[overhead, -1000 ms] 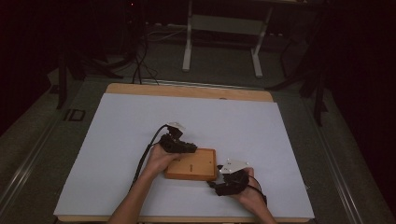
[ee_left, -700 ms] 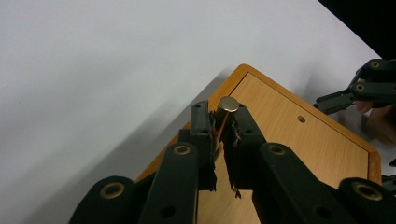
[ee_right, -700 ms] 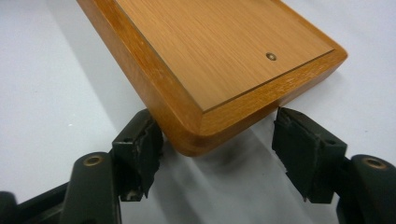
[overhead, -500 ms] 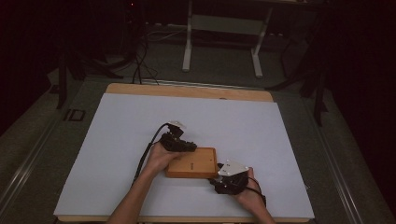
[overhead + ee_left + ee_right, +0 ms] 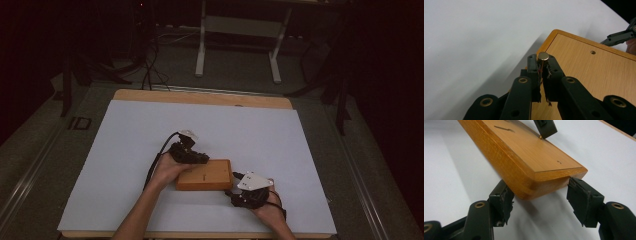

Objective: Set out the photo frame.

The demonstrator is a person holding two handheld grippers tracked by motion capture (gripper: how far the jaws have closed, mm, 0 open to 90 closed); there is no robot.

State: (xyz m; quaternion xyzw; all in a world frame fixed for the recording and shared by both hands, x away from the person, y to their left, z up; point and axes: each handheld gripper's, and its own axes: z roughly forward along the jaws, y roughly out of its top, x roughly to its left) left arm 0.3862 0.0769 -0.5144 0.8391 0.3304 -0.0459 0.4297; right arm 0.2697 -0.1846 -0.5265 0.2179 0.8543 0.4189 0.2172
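High view: nearest the bench's front edge, the right claw [image 5: 233, 184] is held at the block's right end, low on the white sheet [image 5: 120, 150]. The wooden block [image 5: 205, 175] lies flat on that sheet, near the front and a little right of centre. Above its left end the left claw [image 5: 202, 159] is held, a cable trailing back from it towards the person's forearm.

Right gripper view: the block's short end [image 5: 549, 183] is seen between the two jaws. The left pad [image 5: 505, 198] is set just under the block's corner and the right pad [image 5: 580, 197] just beside the other corner, so the right claw stands wide around the block; the jaws have just been closing, and whether the pads press the wood cannot be told. Farther off, a tip of the left claw [image 5: 545, 127] is seen over the block's top.

Left gripper view: a small metal pin [image 5: 543, 57] with a round flat head is pinched upright between the nearly closed jaws, over the block's corner [image 5: 584, 75]. A small hole [image 5: 593, 52] is seen in the block's top, farther on.
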